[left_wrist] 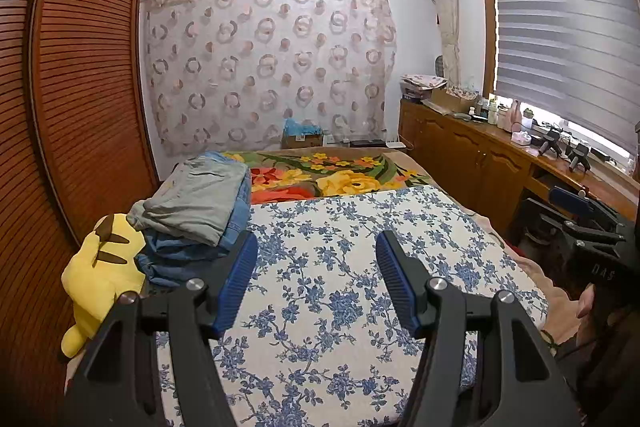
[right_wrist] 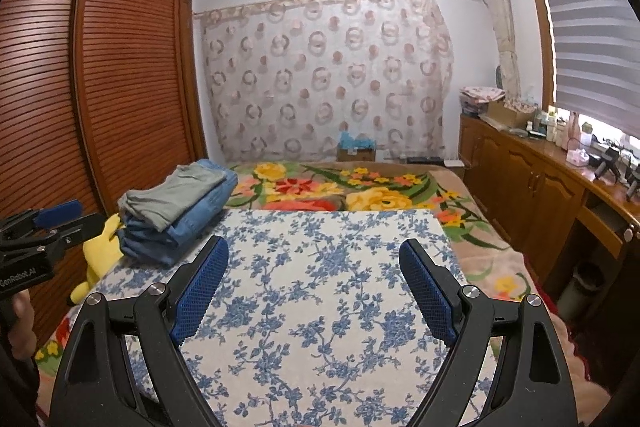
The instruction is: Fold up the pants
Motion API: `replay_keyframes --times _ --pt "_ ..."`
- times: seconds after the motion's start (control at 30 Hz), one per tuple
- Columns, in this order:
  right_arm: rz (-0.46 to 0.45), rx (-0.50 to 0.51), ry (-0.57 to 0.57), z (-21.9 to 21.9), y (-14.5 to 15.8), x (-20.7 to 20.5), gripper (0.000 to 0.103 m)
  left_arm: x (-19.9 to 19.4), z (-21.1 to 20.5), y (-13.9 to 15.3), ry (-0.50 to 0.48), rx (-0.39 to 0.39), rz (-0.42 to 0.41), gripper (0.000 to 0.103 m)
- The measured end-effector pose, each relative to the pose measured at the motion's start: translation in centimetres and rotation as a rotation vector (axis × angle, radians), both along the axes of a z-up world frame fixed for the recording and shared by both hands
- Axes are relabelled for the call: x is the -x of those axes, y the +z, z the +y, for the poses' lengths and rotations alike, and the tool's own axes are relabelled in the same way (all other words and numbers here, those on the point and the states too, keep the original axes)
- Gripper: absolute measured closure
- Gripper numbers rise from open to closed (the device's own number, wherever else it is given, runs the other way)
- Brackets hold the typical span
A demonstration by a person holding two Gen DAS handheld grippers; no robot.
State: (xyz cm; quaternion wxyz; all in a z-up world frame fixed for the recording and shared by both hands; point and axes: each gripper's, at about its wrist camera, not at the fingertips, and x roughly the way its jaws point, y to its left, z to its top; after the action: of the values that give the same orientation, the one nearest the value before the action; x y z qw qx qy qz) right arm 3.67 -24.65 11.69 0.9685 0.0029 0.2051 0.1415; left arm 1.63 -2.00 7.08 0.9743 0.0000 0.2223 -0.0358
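Currently you hold both grippers above the blue-flowered sheet, which is spread flat over the bed as the folding surface and carries no garment in its middle. At far left, one yellow plush toy lies at the bed edge, touching the stack of pants just beside it. The stack sits in the far left corner of the sheet, probably to keep the working area free; it shows one grey pair on top and at least two denim layers beneath, exact count unclear. Your left gripper has its jaws apart and holds nothing. Your right gripper likewise has its jaws spread wide and empty. Judged from this layout, no unfolded pair is in view.
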Motion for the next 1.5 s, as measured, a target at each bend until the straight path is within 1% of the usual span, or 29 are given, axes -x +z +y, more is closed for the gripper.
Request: replay_keyframes --times 1.5 --pt "0.011 0.002 0.013 0.03 -0.08 0.12 0.014 -0.06 0.31 0.04 -0.001 0.003 0.001 0.042"
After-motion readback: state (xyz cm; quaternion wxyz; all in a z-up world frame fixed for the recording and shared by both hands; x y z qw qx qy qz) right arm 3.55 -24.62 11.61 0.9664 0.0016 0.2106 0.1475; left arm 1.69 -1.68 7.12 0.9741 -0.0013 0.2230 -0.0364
